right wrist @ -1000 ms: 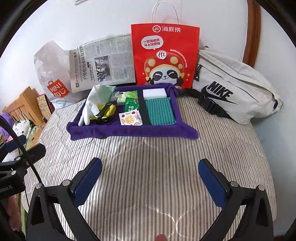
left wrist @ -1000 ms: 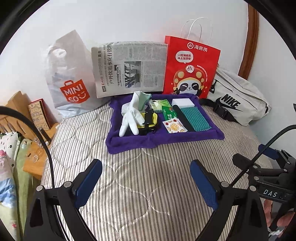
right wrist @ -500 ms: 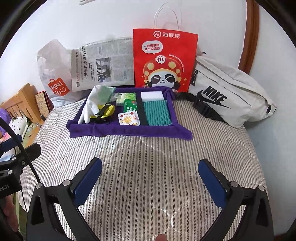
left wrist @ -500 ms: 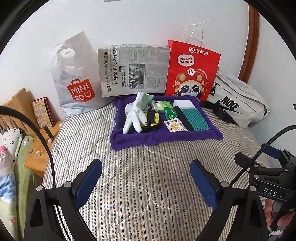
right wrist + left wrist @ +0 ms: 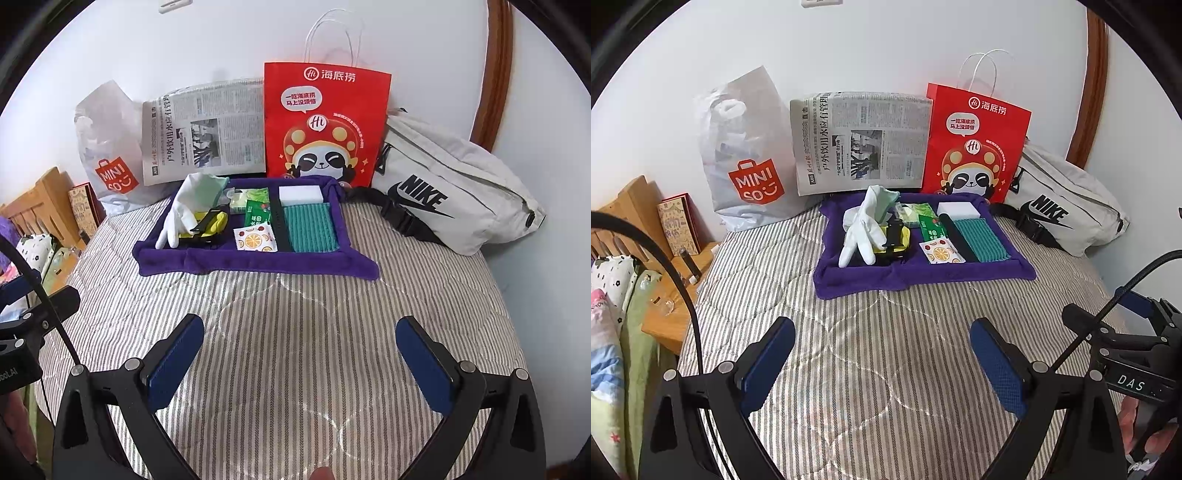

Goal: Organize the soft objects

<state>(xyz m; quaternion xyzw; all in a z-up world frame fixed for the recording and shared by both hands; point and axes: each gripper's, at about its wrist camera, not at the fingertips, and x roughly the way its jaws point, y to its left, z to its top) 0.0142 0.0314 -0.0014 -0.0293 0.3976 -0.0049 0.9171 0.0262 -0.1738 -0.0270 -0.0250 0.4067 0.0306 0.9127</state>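
- Left gripper [image 5: 882, 363] and right gripper [image 5: 300, 363]: jaws wide apart, holding nothing, low over the striped bed [image 5: 295, 314].
- Far ahead: purple tray [image 5: 258, 263] with white glove [image 5: 177, 218] on its left, teal cloth [image 5: 309, 227] on its right.
- Best to reach slowly, pinch one soft thing only.

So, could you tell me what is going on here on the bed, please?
A person holds two claws above a striped quilt, and both are open and empty: the left claw and the right claw. Ahead lies a purple cloth tray with a white glove, a teal cloth, a white sponge and snack packets. Nothing has been picked up yet.
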